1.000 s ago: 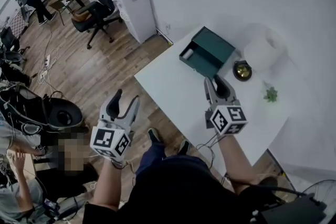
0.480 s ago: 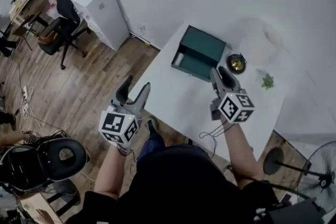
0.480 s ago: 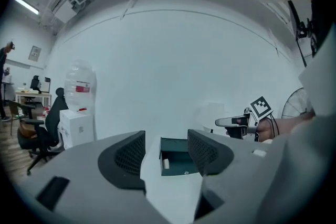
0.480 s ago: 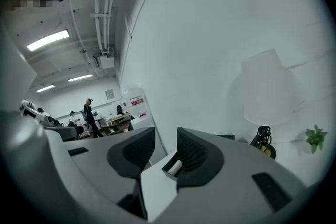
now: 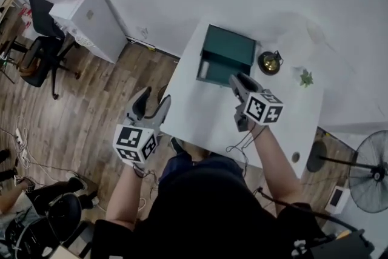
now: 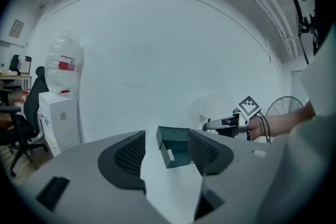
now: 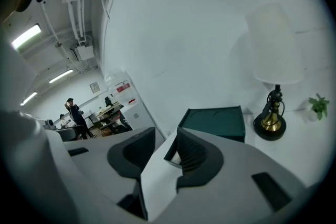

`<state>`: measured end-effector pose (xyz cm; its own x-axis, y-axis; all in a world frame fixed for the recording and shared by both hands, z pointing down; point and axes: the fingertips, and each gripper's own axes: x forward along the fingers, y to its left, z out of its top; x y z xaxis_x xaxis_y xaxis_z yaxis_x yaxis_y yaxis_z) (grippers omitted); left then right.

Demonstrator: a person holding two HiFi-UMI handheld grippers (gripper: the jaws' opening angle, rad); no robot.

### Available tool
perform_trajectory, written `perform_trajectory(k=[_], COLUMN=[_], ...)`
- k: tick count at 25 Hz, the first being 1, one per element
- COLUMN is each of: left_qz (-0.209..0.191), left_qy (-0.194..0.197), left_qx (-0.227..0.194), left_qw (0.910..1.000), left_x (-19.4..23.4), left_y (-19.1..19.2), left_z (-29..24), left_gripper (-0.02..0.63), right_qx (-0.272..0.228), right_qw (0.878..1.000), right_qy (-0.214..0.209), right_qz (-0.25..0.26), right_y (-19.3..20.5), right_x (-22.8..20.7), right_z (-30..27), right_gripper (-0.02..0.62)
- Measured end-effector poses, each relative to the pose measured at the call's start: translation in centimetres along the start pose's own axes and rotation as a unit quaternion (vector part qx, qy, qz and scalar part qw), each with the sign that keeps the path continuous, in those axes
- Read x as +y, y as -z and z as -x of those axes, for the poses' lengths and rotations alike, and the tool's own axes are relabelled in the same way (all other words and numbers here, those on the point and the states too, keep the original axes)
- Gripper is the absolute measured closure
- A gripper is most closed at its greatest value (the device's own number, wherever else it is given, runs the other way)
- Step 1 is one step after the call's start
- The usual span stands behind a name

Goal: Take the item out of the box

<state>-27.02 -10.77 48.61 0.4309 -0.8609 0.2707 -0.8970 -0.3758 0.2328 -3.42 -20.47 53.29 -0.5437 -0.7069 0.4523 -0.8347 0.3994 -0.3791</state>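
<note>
A dark green box (image 5: 228, 49) lies on the white table (image 5: 200, 115), its drawer slid out toward the left with a small white item (image 5: 203, 70) in it. My right gripper (image 5: 238, 80) hovers just in front of the box's near side; its jaws are closing with nothing between them. In the right gripper view the box (image 7: 215, 123) sits just beyond the fingers (image 7: 194, 152). My left gripper (image 5: 151, 100) is open and empty, off the table's left edge above the floor. It looks at the box (image 6: 176, 145) and the white item (image 6: 169, 155) from afar.
A brass-footed lamp (image 5: 268, 62) and a small green plant (image 5: 305, 77) stand right of the box near the wall. A white cabinet (image 5: 85, 21) and an office chair (image 5: 36, 51) are at the left; a floor fan (image 5: 364, 173) stands at the right.
My right gripper has come closer to the box's near side. The head view has swung, so the table now sits more central. The left gripper stays beside the table's edge.
</note>
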Motion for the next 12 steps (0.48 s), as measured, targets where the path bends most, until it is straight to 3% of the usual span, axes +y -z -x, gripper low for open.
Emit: perform_trajectory(k=[6,12], left_qz=[0.007,0.014], left_qy=[-0.008,-0.039], left_qx=[0.024,0.042], left_qw=[0.9996,0.9983], left_x=[1.9,4.3], left_y=[0.6,1.4], left_z=[-0.9,-0.8], left_gripper=[0.357,0.357], right_qx=[0.086,0.165], right_qw=[0.995,0.98], right_qy=[-0.008,-0.011], right_qz=[-0.058,-0.108], right_y=[2.9,5.6], right_x=[-1.9,-4.0], right_z=[-6.6,-12.2], right_gripper=[0.46,0.453])
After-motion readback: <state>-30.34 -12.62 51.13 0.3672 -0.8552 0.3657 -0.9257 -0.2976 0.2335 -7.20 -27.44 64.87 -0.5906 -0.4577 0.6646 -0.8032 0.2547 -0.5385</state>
